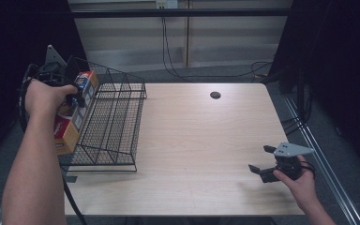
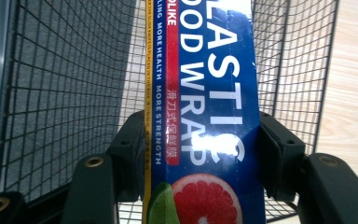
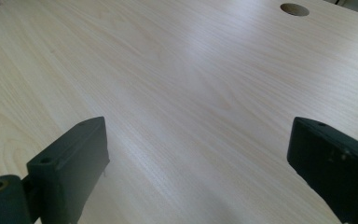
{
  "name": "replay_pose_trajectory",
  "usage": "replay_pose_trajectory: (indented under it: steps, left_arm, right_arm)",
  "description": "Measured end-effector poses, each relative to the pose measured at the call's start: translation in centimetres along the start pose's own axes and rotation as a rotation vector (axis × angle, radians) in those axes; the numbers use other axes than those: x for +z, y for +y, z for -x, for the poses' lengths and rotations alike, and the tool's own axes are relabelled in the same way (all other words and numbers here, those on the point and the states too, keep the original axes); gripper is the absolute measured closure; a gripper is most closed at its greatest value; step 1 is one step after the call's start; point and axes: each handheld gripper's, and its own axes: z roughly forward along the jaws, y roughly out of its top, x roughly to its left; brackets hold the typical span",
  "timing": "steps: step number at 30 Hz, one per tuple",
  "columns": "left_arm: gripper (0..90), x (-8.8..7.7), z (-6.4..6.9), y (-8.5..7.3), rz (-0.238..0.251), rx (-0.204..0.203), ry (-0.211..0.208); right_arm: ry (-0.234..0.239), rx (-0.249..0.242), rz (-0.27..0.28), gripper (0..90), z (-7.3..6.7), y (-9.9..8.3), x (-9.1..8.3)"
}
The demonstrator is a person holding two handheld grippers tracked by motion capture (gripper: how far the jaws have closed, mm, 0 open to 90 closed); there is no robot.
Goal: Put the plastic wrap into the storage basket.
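Gripped across its narrow width by the left claw [image 2: 200, 154], long blue-and-orange plastic-wrap carton [image 2: 205, 93] poised upright for lowering into black wire-mesh basket [image 1: 115, 122]; right claw [image 1: 261, 161] wide, idle above pale wooden surface [image 1: 201, 140].

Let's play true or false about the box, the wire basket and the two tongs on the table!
1. The left tongs squeeze a long blue plastic wrap box. True.
2. The right tongs hold a box too. False: they are open with nothing between them, above the light wooden table.
3. The black wire mesh basket stands at the table's left side. True.
4. The box lies flat on the table. False: it is held up at the basket.
5. The table has a round hole. True.
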Motion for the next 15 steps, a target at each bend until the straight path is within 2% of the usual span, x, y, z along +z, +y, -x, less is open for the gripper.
replay_pose_trajectory:
  steps: [1,4,6,7,8,12,14,15]
  left_arm:
    - [43.4,0.1,-0.2,0.0,-0.005,0.017,0.01]
    - [43.3,0.5,-0.4,0.0,-0.016,-0.009,-0.001]
    - [43.3,0.9,-0.4,0.0,-0.013,-0.013,0.001]
    - [43.2,1.1,-0.6,0.0,-0.019,-0.002,0.002]
    - [43.2,1.3,-0.6,0.0,-0.02,-0.015,0.003]
    - [43.0,1.8,-0.8,0.0,-0.025,-0.013,0.007]
    - [43.0,2.1,-0.8,0.0,-0.03,-0.032,0.0]
    - [43.0,2.2,-0.9,0.0,-0.031,-0.023,0.003]
  right_arm:
    - [0.0,-0.002,-0.001,5.0,0.0,0.0,0.0]
    - [0.0,-0.001,-0.004,5.0,0.0,0.0,0.1]
    - [0.005,-0.002,-0.008,5.1,0.0,0.0,0.1]
    - [0.004,-0.002,-0.009,5.0,0.0,-0.1,0.1]
    - [0.004,-0.002,-0.008,5.0,0.0,-0.1,0.1]
    - [0.002,-0.001,-0.014,5.0,0.0,-0.1,0.2]
    - [0.0,-0.001,-0.013,5.1,0.0,-0.1,0.3]
    - [0.002,-0.002,-0.012,5.0,0.0,-0.1,0.3]
